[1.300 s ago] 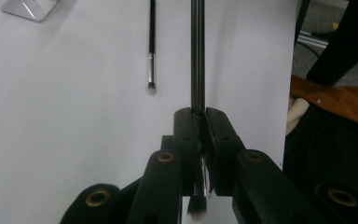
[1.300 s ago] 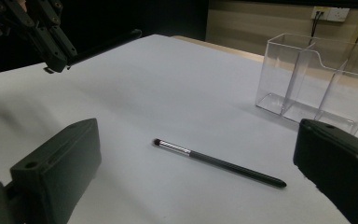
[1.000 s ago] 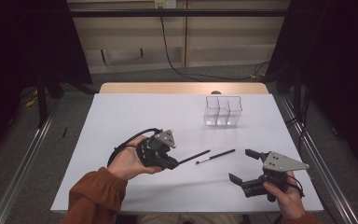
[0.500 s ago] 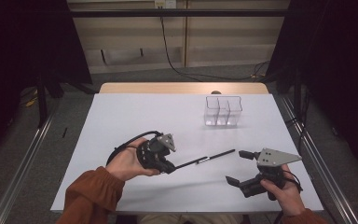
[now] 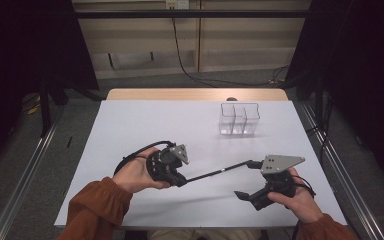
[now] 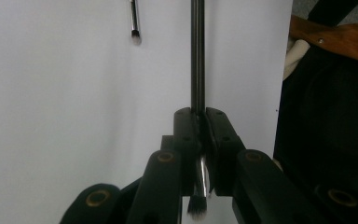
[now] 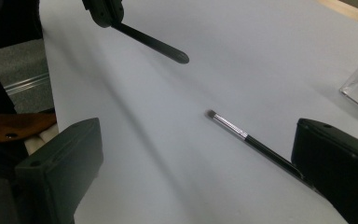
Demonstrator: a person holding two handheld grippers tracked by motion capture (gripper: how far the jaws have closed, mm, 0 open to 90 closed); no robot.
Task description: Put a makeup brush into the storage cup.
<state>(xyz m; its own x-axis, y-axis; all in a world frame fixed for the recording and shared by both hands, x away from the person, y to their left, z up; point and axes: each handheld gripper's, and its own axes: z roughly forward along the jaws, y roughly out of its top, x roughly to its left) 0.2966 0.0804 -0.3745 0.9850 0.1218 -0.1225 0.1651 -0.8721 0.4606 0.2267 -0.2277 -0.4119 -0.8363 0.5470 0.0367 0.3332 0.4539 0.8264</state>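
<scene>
Clamping down hard, the left claw (image 5: 181,179) has a thin black brush (image 5: 215,172) pinched between its jaws, lifted off the white bench (image 5: 145,125). Its long axis runs across the bench from the left claw toward the person's right, rising slightly away in the high view, handle tip out front. In the left gripper view the bristle end (image 6: 197,209) pokes back behind the pads while the handle shoots straight ahead and is cut off at the top edge. The right claw (image 5: 247,179) hovers with its jaws spread wide, gripping nothing. A second brush (image 7: 256,142) lies flat on the bench between those open jaws in the right gripper view, bristles pointing away, its handle end hidden behind the right-hand jaw. In the high view the far tip of the held brush merges with the right claw's upper jaw, so contact there is hard to judge. A clear divided box (image 5: 239,119) stands well apart, farther back. Compared with a second ago, the held brush now reaches closer to the right claw, which has shifted in.
</scene>
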